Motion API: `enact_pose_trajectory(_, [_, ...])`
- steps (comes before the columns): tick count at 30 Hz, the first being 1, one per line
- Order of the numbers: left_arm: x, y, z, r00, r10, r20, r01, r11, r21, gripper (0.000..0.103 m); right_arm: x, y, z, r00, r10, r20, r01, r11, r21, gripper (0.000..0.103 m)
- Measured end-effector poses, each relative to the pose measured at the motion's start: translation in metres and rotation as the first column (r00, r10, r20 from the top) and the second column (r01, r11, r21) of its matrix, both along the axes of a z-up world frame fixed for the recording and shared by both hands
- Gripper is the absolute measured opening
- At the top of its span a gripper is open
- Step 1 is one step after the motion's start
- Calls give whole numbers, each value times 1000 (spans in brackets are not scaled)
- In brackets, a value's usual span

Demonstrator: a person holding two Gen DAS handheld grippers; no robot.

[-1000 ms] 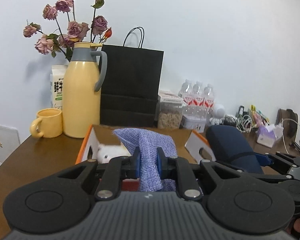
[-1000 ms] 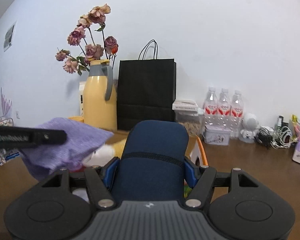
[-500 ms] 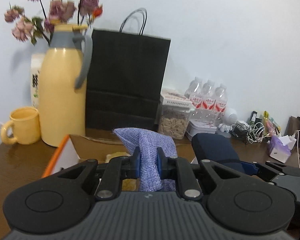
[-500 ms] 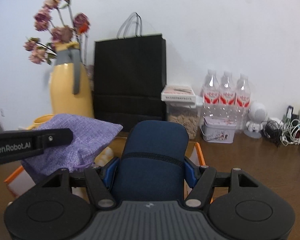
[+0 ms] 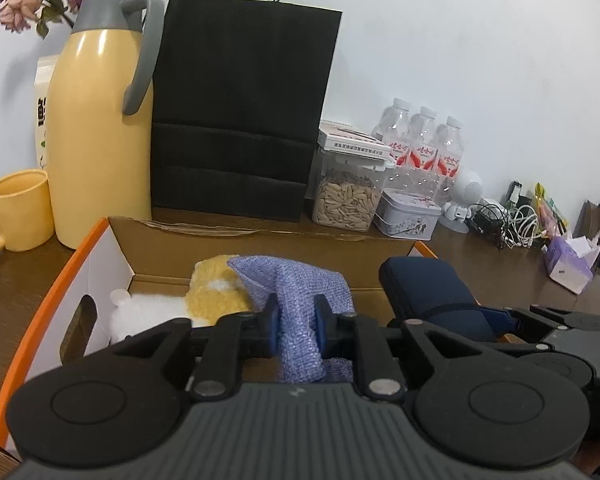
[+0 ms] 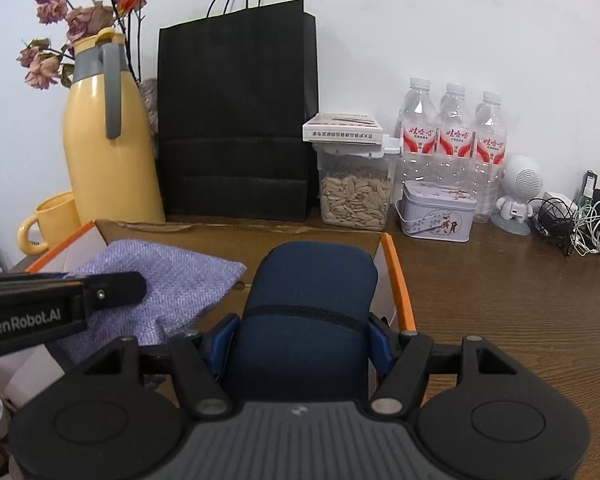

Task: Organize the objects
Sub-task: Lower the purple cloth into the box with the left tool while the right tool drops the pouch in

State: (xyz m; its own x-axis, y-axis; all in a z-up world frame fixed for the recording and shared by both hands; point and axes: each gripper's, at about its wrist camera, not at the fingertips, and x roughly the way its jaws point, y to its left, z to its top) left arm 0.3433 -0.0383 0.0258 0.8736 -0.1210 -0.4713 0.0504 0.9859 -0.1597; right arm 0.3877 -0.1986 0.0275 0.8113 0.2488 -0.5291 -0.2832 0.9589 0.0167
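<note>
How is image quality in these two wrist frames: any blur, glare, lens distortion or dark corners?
Left wrist view: sharp, evenly lit; fisheye bends the black paper bag and darkens the corners; a soft highlight on the yellow jug. Right wrist view: also sharp; labels on the water bottles are legible, the wall bows at the edges, and the other hand-held gripper's body intrudes at lower left.

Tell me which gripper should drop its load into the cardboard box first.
Left, probably. The left gripper holds the purple woven pouch above the orange-edged cardboard box; the right gripper's navy padded case overhangs its edge.
</note>
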Motion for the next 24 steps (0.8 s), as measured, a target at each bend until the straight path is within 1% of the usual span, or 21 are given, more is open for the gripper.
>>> enact_pose_trajectory(1, [-2,0,1,1000,3,8,-4,1000,11,30,-1,0,-1,1000,1,-4,-1,1000,-2,66])
enact_pose_trajectory(2, [-4,-1,3,1000,10,18,-10,1000,25,49,-1,0,-1,1000,1,-9,-1,1000,-4,66])
enact_pose_trajectory(3, [-5,-2,5,1000,14,28,-15,999,38,62,-2,-1,0,1000,0,-6,0,1000,-2,69])
enact_pose_trajectory(4, [-8,-2,7,999,24,46,-27,998,49,90,-3,-1,1,1000,-1,-2,1,1000,-1,85])
enact_pose_trajectory(5, [-12,-3,9,997,31,72,-36,998,61,103,-4,-2,3,1000,-1,1,1,1000,-1,100])
enact_pose_trajectory(6, [-16,-4,10,995,39,96,-46,996,77,103,-5,-3,5,1000,9,5,-9,1000,7,103])
enact_pose_trajectory(8, [-19,-5,13,993,48,107,-58,994,94,103,-9,-4,9,1000,17,16,-17,1000,17,103])
enact_pose_trajectory(11, [-20,-5,15,993,48,103,-57,995,82,103,-11,-4,13,999,10,32,-11,1000,19,103])
enact_pose_trajectory(19, [-20,-5,16,994,62,94,-70,994,88,103,-13,-2,14,999,15,37,-16,1000,12,103])
enact_pose_trajectory(24, [-25,-5,21,993,54,106,-63,995,83,103,-19,1,19,998,26,55,-27,1000,11,103])
